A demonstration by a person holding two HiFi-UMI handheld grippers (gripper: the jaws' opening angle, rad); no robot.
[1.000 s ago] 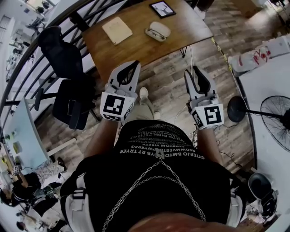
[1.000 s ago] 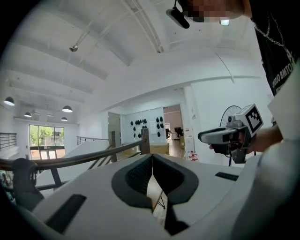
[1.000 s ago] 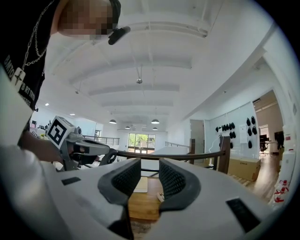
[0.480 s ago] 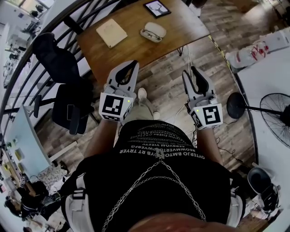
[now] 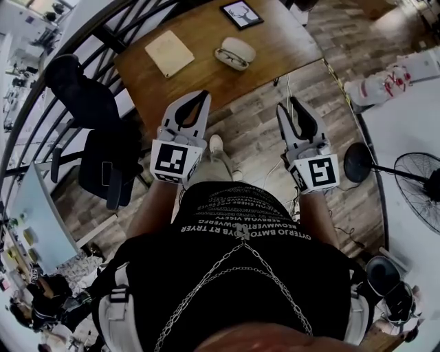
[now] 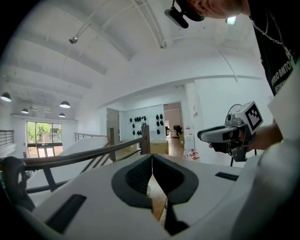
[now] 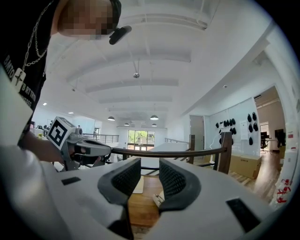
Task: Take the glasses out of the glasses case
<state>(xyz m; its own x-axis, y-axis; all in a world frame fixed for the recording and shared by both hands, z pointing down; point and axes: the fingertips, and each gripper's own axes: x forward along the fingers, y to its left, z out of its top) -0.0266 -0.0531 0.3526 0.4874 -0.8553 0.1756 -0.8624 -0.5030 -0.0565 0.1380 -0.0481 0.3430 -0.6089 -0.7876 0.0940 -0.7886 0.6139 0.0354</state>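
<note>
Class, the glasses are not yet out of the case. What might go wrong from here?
1. The left gripper is shut; unopened, it may shove the case across the table.
2. The glasses look thin; the open right gripper might bend them.
3. Both grippers hang short of the table; a hurried reach might hit the picture frame.
</note>
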